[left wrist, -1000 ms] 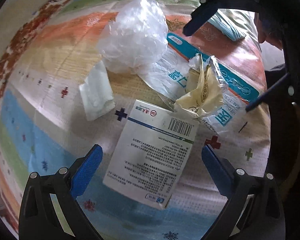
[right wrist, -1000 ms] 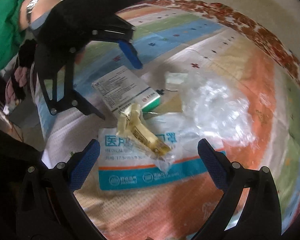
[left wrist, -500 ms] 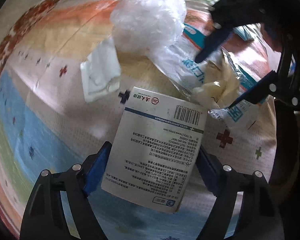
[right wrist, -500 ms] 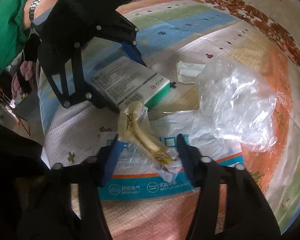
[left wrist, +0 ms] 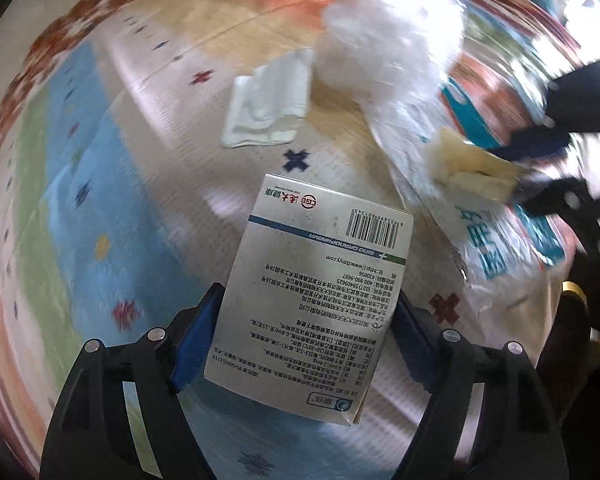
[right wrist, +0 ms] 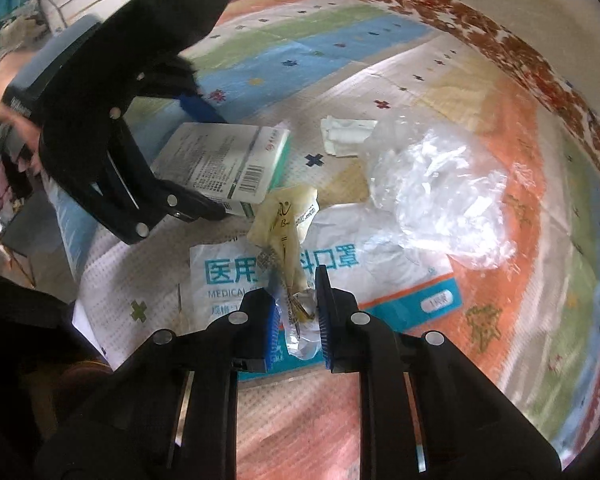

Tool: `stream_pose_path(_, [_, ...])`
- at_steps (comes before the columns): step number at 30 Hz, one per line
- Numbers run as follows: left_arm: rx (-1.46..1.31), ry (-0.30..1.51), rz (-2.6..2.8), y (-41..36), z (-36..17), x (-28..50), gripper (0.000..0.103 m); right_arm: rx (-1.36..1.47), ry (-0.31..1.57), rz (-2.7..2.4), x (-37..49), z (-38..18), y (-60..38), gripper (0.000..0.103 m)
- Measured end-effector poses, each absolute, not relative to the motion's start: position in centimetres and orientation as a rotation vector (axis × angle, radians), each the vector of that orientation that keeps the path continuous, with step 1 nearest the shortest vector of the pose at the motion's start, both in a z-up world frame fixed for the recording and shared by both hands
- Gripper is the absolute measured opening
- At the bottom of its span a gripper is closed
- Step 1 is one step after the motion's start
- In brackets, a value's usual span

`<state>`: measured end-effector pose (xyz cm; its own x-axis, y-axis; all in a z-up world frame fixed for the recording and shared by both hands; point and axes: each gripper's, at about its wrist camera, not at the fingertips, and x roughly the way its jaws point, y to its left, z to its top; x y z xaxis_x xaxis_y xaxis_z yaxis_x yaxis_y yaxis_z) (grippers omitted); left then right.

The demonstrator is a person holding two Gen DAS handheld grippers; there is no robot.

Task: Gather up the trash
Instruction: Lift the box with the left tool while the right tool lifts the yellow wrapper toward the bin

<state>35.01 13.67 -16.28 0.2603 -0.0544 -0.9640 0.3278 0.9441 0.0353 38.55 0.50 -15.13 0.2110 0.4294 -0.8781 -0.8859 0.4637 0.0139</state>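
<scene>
My left gripper (left wrist: 300, 332) is shut on a white medicine box (left wrist: 316, 292) with a barcode and holds it above the striped mat. The box also shows in the right wrist view (right wrist: 224, 164), between the left gripper's fingers (right wrist: 198, 106). My right gripper (right wrist: 298, 312) is shut on a crumpled yellow wrapper (right wrist: 284, 220) with a clear plastic tail; the wrapper also shows in the left wrist view (left wrist: 468, 168). Under it lies a blue and white mask package (right wrist: 380, 276). A crumpled clear plastic bag (right wrist: 440, 196) and a folded white tissue (right wrist: 346, 136) lie on the mat.
The colourful striped mat (right wrist: 340, 48) with small cross marks covers the surface, with a red patterned border (right wrist: 520, 48) at the far edge. A person's arm in green shows at the far left of the right wrist view.
Both grippers went from open to shut: the left closed on the medicine box and lifted it, the right closed on the yellow wrapper.
</scene>
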Motion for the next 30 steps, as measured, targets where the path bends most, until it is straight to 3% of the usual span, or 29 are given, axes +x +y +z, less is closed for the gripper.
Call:
stream_pose_path(9, [0.116,1.331,0.005,14.1,-14.1,33.4,0.077,-0.537,0.934,0.806,36.3,-12.6,-2.0,0.015])
stream_pose_path(30, [-0.302,1.173,0.132,10.1,-3.9,25.0,0.077,-0.344,0.934,0.677,30.8,-6.1,-7.2,0.015])
